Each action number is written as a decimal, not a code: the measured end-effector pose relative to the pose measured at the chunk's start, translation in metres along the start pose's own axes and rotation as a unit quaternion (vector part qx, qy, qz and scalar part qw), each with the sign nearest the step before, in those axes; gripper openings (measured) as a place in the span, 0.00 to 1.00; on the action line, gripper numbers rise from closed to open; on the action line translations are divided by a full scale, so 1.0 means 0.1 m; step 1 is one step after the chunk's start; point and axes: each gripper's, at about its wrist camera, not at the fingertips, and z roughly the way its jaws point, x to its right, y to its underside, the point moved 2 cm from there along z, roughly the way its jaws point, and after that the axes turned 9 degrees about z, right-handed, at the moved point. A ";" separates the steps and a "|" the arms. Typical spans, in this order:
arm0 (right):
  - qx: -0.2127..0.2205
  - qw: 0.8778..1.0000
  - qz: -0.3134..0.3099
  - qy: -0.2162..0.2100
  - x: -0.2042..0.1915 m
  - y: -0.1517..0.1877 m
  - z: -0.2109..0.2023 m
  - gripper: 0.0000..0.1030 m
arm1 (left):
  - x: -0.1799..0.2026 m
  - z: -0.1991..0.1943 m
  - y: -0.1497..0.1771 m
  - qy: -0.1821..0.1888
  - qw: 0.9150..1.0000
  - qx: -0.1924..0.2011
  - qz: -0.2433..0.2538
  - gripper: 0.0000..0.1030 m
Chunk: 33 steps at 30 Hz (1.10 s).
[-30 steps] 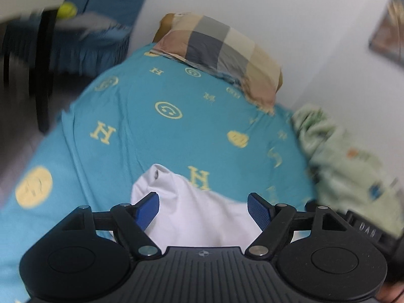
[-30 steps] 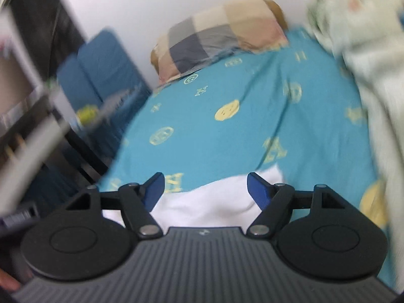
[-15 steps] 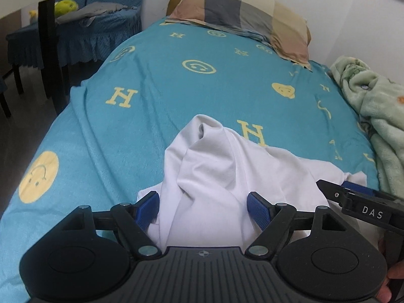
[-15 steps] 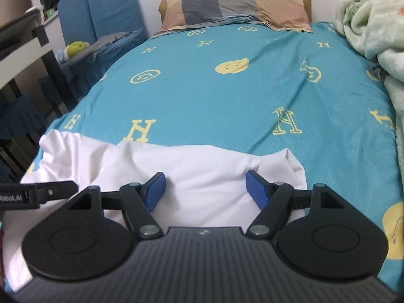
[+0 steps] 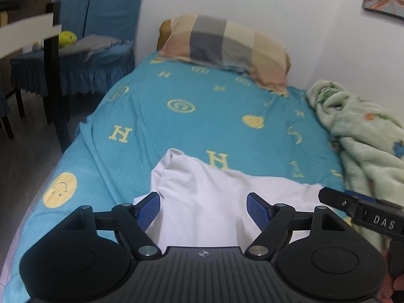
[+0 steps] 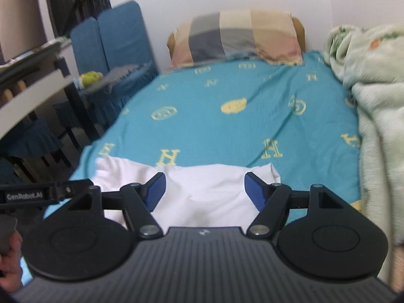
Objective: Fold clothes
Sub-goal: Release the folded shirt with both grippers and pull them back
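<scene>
White shirt rumpled at foot of bed, not flat. Left gripper and right gripper both agape, empty, hovering over shirt near edge, likely lining up grabs.

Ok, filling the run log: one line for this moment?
left: open | right: open | shirt: crumpled, unheld on bed

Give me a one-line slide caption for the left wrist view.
Open left gripper poised over a crumpled white cotton garment on a turquoise bedsheet with yellow motifs, right gripper alongside.
</scene>
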 end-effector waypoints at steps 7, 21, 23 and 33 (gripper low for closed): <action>0.036 0.999 -0.003 -0.031 -0.06 0.08 -0.79 0.69 | 0.25 -0.72 0.16 0.006 0.999 0.028 0.018 0.79; 0.072 0.997 -0.005 -0.025 -0.14 0.55 -1.42 0.71 | 0.50 -1.51 0.62 -0.024 0.997 0.059 0.031 1.00; 0.063 0.998 0.004 -0.023 -0.12 0.56 -1.37 0.74 | 0.46 -1.47 0.62 -0.018 0.998 0.053 0.019 1.00; -0.057 0.984 0.145 -0.086 0.13 0.62 -1.02 0.74 | 0.14 -1.05 0.74 0.073 0.992 -0.012 -0.106 1.00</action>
